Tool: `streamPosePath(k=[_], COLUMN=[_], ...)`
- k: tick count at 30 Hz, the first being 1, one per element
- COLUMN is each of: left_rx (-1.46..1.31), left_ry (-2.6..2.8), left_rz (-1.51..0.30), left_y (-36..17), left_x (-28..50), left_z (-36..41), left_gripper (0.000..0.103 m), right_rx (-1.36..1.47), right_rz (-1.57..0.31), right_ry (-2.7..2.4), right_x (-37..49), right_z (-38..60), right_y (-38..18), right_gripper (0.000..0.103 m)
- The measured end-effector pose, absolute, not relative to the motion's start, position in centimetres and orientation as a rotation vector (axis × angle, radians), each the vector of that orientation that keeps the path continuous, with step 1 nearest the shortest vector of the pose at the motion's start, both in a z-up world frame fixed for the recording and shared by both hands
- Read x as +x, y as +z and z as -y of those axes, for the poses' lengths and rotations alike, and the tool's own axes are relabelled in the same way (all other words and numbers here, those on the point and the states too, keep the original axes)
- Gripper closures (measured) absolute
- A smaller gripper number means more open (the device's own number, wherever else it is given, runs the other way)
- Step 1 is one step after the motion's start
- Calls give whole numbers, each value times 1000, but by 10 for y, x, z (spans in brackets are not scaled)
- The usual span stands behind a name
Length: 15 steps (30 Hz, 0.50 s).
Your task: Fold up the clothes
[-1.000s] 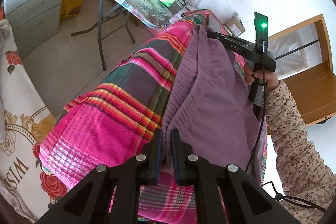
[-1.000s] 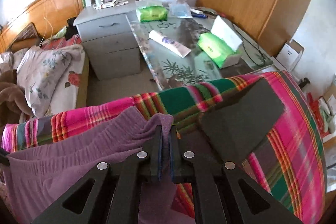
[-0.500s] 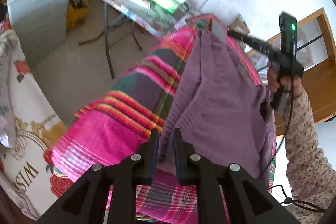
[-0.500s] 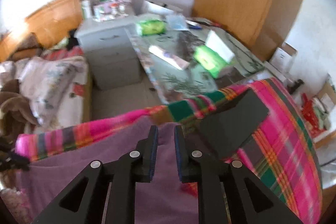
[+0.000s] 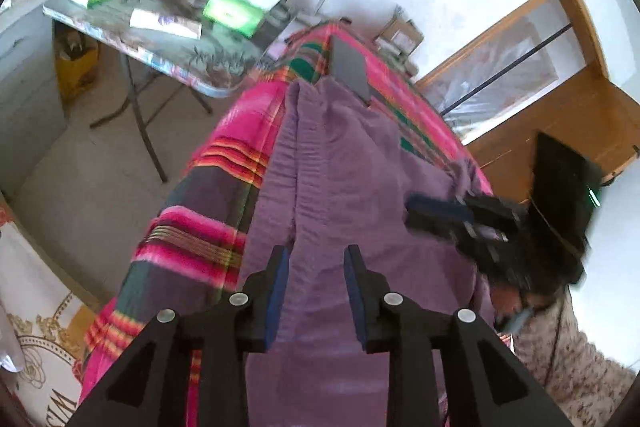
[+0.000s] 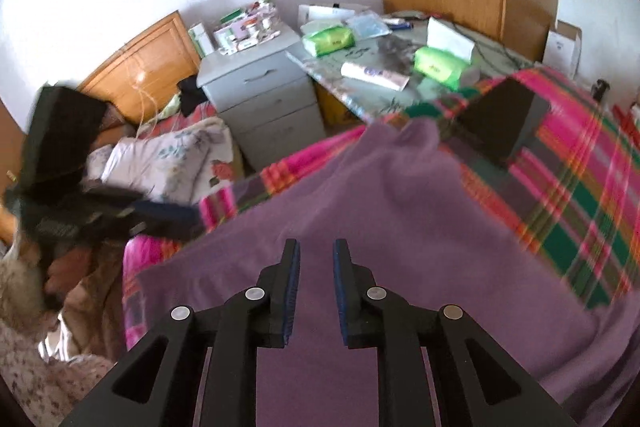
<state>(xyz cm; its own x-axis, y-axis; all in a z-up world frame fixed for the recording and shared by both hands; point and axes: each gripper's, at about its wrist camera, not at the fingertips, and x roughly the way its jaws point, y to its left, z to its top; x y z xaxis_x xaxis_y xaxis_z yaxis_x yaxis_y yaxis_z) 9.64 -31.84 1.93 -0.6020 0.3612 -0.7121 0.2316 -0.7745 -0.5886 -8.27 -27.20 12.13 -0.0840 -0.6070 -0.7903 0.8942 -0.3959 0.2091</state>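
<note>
A purple knit garment (image 5: 344, 187) lies spread on a pink plaid blanket (image 5: 208, 211) that covers the bed. My left gripper (image 5: 316, 267) hovers open over the garment's near part, nothing between its fingers. The right gripper (image 5: 416, 213) shows at the right of the left wrist view, blurred, over the garment's right edge. In the right wrist view my right gripper (image 6: 317, 259) is open above the purple garment (image 6: 380, 227), and the left gripper (image 6: 176, 217) appears blurred at the left, near the garment's edge on the plaid blanket (image 6: 568, 179).
A dark grey flat pad (image 5: 348, 69) (image 6: 502, 117) lies on the blanket past the garment. Beyond it stand a folding table (image 6: 376, 95) with green packs (image 6: 438, 67) and a grey drawer unit (image 6: 260, 95). Pillows (image 6: 164, 159) lie left; a sleeved arm (image 5: 560, 355) is at right.
Both grippers have opened and let go of the purple garment, which now lies flat on the blanket. Both have drawn back and shifted; the right gripper has dropped lower in the left view.
</note>
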Motion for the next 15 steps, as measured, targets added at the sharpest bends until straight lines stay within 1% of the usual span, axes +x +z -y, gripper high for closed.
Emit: streamPosePath(k=[5, 9, 11, 12, 15], left_rx=[-1457, -1442, -1437, -1440, -1450], left_ry=[2498, 2466, 2437, 2437, 2435], left_rz=[993, 983, 999, 993, 973], left_y=[6, 6, 7, 7, 8], left_x=[76, 72, 73, 73, 73], left_z=[313, 310, 310, 309, 307], left_gripper=[73, 74, 77, 81, 82], right_rx=[1047, 1059, 1068, 1074, 1090], right_rz=[-306, -270, -261, -258, -249], right_ry=[-1694, -1720, -1726, -1726, -1726], right_x=[-67, -66, -67, -67, -69], right_z=[254, 247, 244, 244, 241], right_y=[118, 115, 112, 111, 106], right_gripper=[82, 82, 82, 82, 82])
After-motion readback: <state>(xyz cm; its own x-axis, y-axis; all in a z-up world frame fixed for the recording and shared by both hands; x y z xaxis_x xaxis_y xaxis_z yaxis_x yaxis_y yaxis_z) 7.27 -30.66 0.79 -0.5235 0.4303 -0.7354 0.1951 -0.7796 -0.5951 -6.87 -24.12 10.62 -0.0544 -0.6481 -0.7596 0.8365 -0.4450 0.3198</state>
